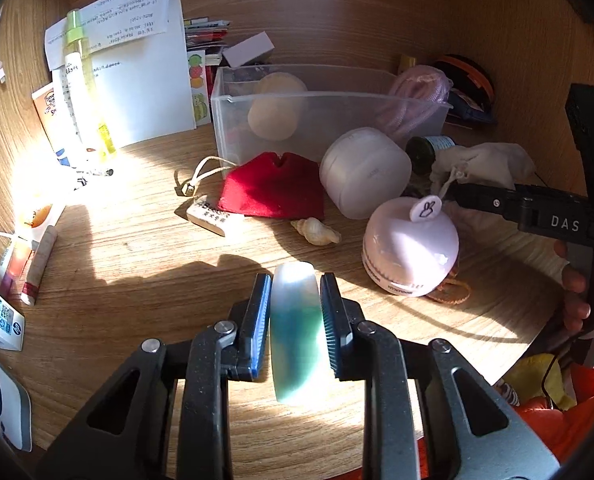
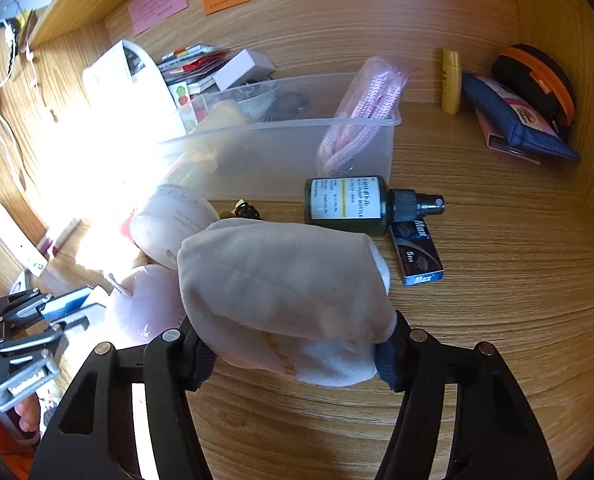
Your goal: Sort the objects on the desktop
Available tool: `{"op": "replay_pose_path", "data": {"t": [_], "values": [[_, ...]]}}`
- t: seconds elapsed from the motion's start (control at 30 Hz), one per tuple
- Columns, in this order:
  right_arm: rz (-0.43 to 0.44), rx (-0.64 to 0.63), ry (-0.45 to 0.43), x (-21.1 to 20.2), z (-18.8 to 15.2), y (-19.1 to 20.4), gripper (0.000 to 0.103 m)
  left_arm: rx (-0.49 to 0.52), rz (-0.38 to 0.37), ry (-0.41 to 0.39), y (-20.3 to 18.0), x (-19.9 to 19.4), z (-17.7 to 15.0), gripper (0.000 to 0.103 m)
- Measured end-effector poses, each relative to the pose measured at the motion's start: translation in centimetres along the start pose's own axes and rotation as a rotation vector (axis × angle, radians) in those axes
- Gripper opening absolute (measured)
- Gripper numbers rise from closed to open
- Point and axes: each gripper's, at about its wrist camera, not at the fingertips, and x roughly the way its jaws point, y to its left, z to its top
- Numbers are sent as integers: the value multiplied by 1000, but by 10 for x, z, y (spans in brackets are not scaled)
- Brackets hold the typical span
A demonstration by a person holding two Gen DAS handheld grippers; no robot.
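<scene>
Clamped edge-on between the pads of the left gripper (image 1: 295, 320) is a smooth green-and-white bangle (image 1: 297, 332), lifted clear of the table (image 1: 145, 256); its polished, curved rim gives the flat pads little to bite on, so any tilt of the wrist could let it twist out and drop onto the wood. Largest ahead of that gripper is the clear bin (image 1: 317, 120), the likely home for small things, with a white round case (image 1: 363, 170), a red pouch (image 1: 275, 192) and a pink dome-shaped gadget (image 1: 411, 252) crowding its front wall, so a low approach could knock them aside. Nearest the right gripper (image 2: 293, 354), a soft beige pouch (image 2: 285, 288) is squeezed between its jaws; the cloth bulges over both pads and could slide free, because only loose fabric is pinched. Just beyond it lie a dark spray bottle (image 2: 349, 204) and a small blue box (image 2: 419, 258), which a swinging pouch might sweep along.
</scene>
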Motion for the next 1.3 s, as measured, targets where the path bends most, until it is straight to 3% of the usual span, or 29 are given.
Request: {"op": "replay_pose_path", "data": {"t": [0.6, 1.3], "values": [[-36, 29, -147, -47, 25, -25, 59, -52, 11, -145, 12, -14, 49, 24], [7, -43, -213, -39, 86, -11, 59, -69, -35, -200, 24, 3, 122, 24]]}}
